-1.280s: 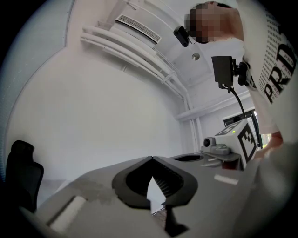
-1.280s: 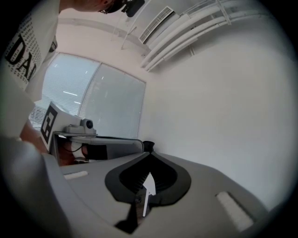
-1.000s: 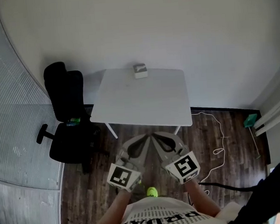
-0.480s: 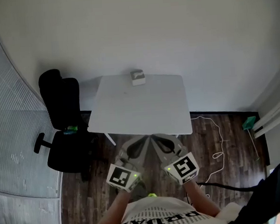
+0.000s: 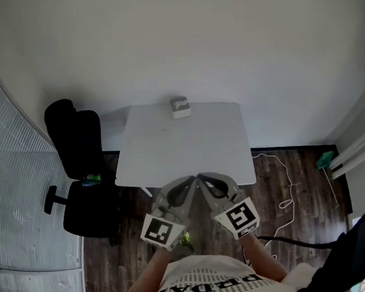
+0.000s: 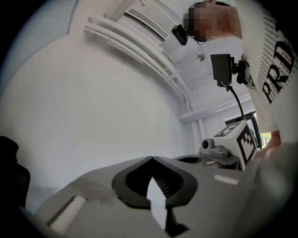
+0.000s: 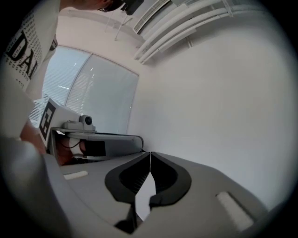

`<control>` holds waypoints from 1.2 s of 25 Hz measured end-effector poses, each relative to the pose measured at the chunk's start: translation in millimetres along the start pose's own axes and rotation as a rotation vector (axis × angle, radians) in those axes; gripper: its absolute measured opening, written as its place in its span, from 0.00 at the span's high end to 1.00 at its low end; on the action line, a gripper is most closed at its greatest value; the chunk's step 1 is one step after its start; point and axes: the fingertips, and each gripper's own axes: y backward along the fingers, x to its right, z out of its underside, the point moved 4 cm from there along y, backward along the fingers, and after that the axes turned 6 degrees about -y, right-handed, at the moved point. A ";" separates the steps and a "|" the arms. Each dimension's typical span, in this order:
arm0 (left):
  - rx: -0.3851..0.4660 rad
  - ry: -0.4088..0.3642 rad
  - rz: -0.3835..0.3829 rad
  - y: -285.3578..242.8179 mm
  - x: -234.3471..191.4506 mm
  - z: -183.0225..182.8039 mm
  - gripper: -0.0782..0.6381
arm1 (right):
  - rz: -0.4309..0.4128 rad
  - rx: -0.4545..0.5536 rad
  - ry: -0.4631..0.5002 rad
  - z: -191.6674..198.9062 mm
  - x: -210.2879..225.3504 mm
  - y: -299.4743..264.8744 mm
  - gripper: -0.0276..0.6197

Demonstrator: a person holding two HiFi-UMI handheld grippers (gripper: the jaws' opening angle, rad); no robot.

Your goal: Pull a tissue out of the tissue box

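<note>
At the far edge of the white table (image 5: 183,150), near its middle, sits the tissue box (image 5: 180,107). It is small and pale, grey on top and white on the side facing you. Its long side seems to run along that far edge, but it is too small to be sure. You hold the left tongs (image 5: 191,179) and the right tongs (image 5: 201,178) close to your body, by the near edge. Both are squeezed tight together with nothing in them.

White wall (image 5: 194,41), white table (image 5: 183,150); blk office chair (image 5: 77,149) on its left; dark wood floor (image 5: 309,168); blinds (image 5: 18,203) far left.
</note>
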 end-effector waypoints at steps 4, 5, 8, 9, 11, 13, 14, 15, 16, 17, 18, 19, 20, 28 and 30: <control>-0.006 0.001 0.018 -12.5 -24.1 3.6 0.90 | 0.025 0.014 -0.010 -4.7 12.1 -20.7 0.96; -0.002 0.000 0.024 -16.7 -32.9 4.3 0.90 | 0.029 0.011 -0.009 -5.0 15.7 -29.2 0.96; 0.001 -0.001 0.037 -25.2 -56.8 6.8 0.90 | 0.041 -0.001 0.001 -6.2 24.0 -52.7 0.96; 0.001 0.004 0.040 -26.9 -64.1 8.0 0.90 | 0.045 -0.002 0.001 -7.0 25.9 -59.9 0.96; -0.001 0.019 0.046 -29.7 -78.8 11.0 0.90 | 0.050 -0.002 0.002 -8.3 29.3 -74.1 0.96; 0.003 0.024 0.052 -33.3 -93.0 13.4 0.90 | 0.054 -0.002 -0.003 -9.7 33.0 -87.4 0.96; 0.006 0.023 0.055 -35.5 -99.6 14.4 0.90 | 0.057 0.000 -0.003 -10.3 35.2 -93.8 0.96; 0.010 0.021 0.058 -37.6 -106.0 15.6 0.90 | 0.059 0.002 -0.002 -10.5 37.2 -100.1 0.96; 0.012 0.022 0.061 -39.2 -112.4 17.4 0.90 | 0.061 0.003 0.002 -10.3 38.8 -106.6 0.96; 0.011 0.022 0.062 -40.8 -119.0 19.7 0.90 | 0.063 0.003 0.005 -9.9 40.2 -113.1 0.96; 0.009 0.022 0.063 -42.6 -125.7 22.2 0.90 | 0.063 0.002 0.008 -9.6 41.7 -119.6 0.96; 0.008 0.022 0.063 -44.9 -131.9 24.1 0.90 | 0.062 0.002 0.010 -9.6 43.6 -125.5 0.96; 0.010 0.022 0.063 -47.6 -137.1 25.1 0.90 | 0.060 0.002 0.011 -9.6 45.7 -130.5 0.96; 0.003 0.024 0.044 -78.0 -162.0 34.4 0.90 | 0.041 -0.003 0.006 -7.4 80.2 -160.0 0.96; -0.018 0.029 0.034 -88.6 -165.9 42.2 0.90 | 0.029 -0.011 -0.002 -2.4 90.9 -164.0 0.96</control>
